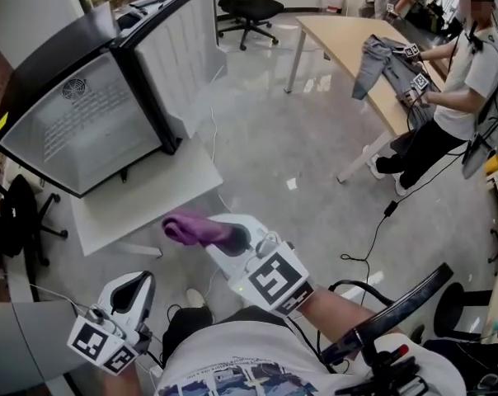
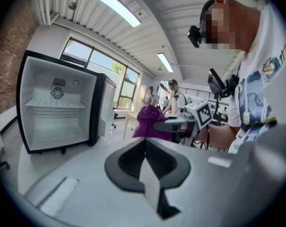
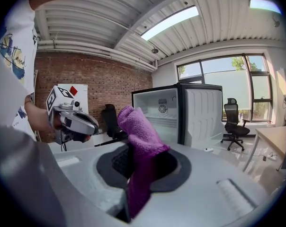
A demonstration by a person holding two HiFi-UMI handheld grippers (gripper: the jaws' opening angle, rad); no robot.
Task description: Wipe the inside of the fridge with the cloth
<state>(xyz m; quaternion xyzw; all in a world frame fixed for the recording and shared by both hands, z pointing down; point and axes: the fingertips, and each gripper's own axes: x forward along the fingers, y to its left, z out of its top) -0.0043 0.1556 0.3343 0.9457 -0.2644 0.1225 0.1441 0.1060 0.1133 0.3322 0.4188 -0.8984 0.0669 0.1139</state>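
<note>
A small black fridge (image 1: 76, 114) stands on a low white table (image 1: 162, 190) with its door (image 1: 179, 52) swung open. Its white inside (image 2: 58, 110) shows a shelf and a round fan grille. My right gripper (image 1: 232, 239) is shut on a purple cloth (image 1: 195, 229), held in the air short of the table, apart from the fridge. The cloth (image 3: 138, 150) sticks up and hangs down between the jaws in the right gripper view. My left gripper (image 1: 138, 291) is lower left near my body, shut with nothing in it; its jaws (image 2: 145, 162) meet.
A wooden desk (image 1: 356, 44) with a grey garment (image 1: 373, 56) stands at the right, where a person (image 1: 463, 73) works with other grippers. An office chair (image 1: 249, 7) is at the back. A cable (image 1: 381, 229) runs over the floor. A black chair (image 1: 22, 213) stands left.
</note>
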